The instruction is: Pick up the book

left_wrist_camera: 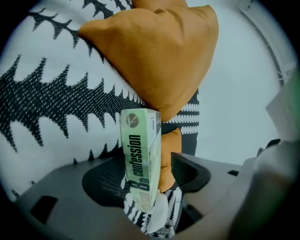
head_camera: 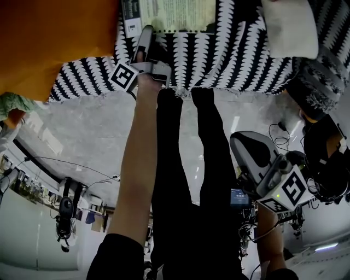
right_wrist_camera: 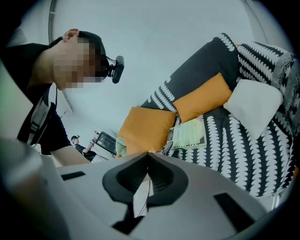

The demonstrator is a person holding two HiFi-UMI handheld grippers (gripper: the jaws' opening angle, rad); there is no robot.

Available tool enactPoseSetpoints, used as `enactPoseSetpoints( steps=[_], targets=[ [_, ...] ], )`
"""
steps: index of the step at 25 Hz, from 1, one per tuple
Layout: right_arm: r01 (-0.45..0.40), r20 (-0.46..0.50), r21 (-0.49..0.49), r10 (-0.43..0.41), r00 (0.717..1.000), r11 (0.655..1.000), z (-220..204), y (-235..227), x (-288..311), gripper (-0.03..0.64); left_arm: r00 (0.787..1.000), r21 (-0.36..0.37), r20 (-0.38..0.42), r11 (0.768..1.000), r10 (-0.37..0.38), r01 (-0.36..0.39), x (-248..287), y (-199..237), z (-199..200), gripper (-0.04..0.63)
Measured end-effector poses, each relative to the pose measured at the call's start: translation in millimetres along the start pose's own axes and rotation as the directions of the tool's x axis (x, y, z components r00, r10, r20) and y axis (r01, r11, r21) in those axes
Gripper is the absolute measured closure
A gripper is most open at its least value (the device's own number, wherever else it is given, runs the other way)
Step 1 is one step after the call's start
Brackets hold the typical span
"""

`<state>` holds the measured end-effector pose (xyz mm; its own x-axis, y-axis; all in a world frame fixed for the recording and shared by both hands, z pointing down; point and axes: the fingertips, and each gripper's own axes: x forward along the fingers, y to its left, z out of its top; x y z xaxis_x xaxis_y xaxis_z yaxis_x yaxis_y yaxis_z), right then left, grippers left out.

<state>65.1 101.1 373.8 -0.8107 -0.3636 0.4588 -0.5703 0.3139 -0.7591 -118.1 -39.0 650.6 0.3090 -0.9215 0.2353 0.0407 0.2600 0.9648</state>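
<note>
The book (head_camera: 175, 13), pale green with a dark spine strip, lies flat on the black-and-white patterned sofa cover (head_camera: 235, 60) at the top of the head view. My left gripper (head_camera: 150, 41) reaches its near left corner. In the left gripper view the green spine (left_wrist_camera: 139, 159) stands between the jaws of the left gripper (left_wrist_camera: 149, 160). They are open, with orange cushion showing in the gap on the right. My right gripper (head_camera: 243, 147) hangs low at the right, away from the sofa. Its jaws meet, empty (right_wrist_camera: 148, 154). From there the book (right_wrist_camera: 190, 133) shows beside the cushions.
A large orange cushion (head_camera: 54, 44) lies left of the book and a white cushion (head_camera: 290, 27) to its right. A second orange cushion (right_wrist_camera: 204, 96) leans on the sofa back. My black-trousered legs (head_camera: 186, 180) stand at the sofa's front edge. Cables and dark gear (head_camera: 322, 158) lie on the floor at the right.
</note>
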Motion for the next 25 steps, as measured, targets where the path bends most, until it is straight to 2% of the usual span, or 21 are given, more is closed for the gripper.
enactPoseSetpoints(
  steps=[11,19,25],
  targets=[
    [0.005,-0.005,0.007,-0.005,1.0,1.0,-8,0,-2,0.6,1.0,0.002,0.026,1.0,-0.009,0.009,14,-2,9,0.298],
    [0.009,-0.007,0.015,-0.009,1.0,1.0,-20,-2,-1,0.6,1.0,0.007,0.012,1.0,-0.003,0.003,13,6,8,0.321],
    [0.01,-0.008,0.017,-0.01,1.0,1.0,-7,-1,3,0.6,1.0,0.017,0.017,1.0,0.001,-0.001,29,-5,20,0.334]
  ],
)
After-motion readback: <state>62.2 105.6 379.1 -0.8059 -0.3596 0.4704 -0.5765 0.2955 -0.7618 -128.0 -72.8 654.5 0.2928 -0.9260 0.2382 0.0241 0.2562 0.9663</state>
